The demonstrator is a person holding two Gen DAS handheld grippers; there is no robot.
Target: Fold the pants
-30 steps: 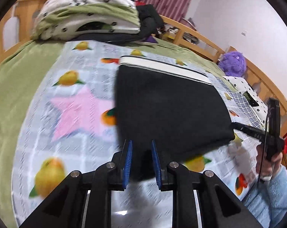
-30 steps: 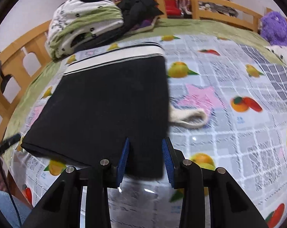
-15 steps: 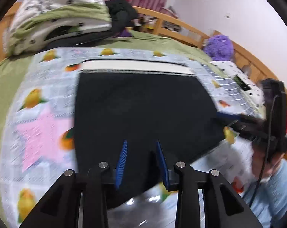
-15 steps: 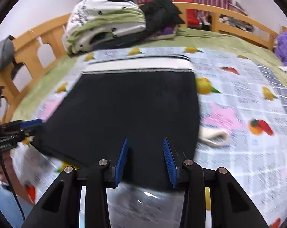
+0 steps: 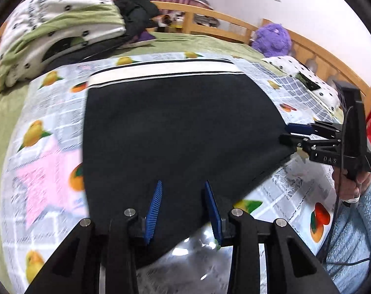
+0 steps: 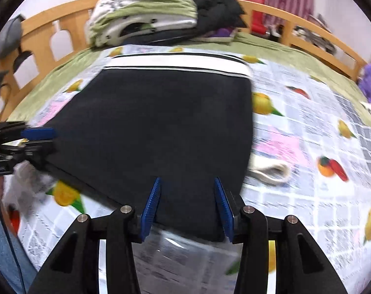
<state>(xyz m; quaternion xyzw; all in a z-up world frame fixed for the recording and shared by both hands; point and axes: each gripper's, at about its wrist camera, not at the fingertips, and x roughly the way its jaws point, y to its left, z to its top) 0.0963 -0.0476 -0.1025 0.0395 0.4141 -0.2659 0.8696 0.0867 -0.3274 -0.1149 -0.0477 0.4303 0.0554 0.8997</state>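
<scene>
Folded black pants [image 5: 175, 127] with a white waistband [image 5: 160, 72] on the far side lie flat on the fruit-print sheet [image 5: 45, 132]. My left gripper [image 5: 183, 183] hangs over their near edge. Its jaws are opening, and the blue pads [image 5: 154, 203] stand apart above the cloth without pinching it. My right gripper [image 6: 186, 180] is over the near right part of the pants [image 6: 160, 122], jaws also opening, pads off the fabric. Each view shows the other gripper at the pants' side corner: right gripper [image 5: 286, 133], left gripper [image 6: 50, 139].
A pile of green-and-white bedding [image 5: 55, 27] and dark clothes [image 6: 217, 12] sits at the back by the wooden bed rail [image 6: 50, 24]. A purple plush toy [image 5: 272, 38] lies at the far right. A white cloth loop [image 6: 271, 171] rests beside the pants. A light-blue sleeve [image 5: 354, 225] is at the right.
Both pairs of jaws have spread wider. The left gripper has slid right along the pants' near edge, and both views have rolled. The pants lie as before.
</scene>
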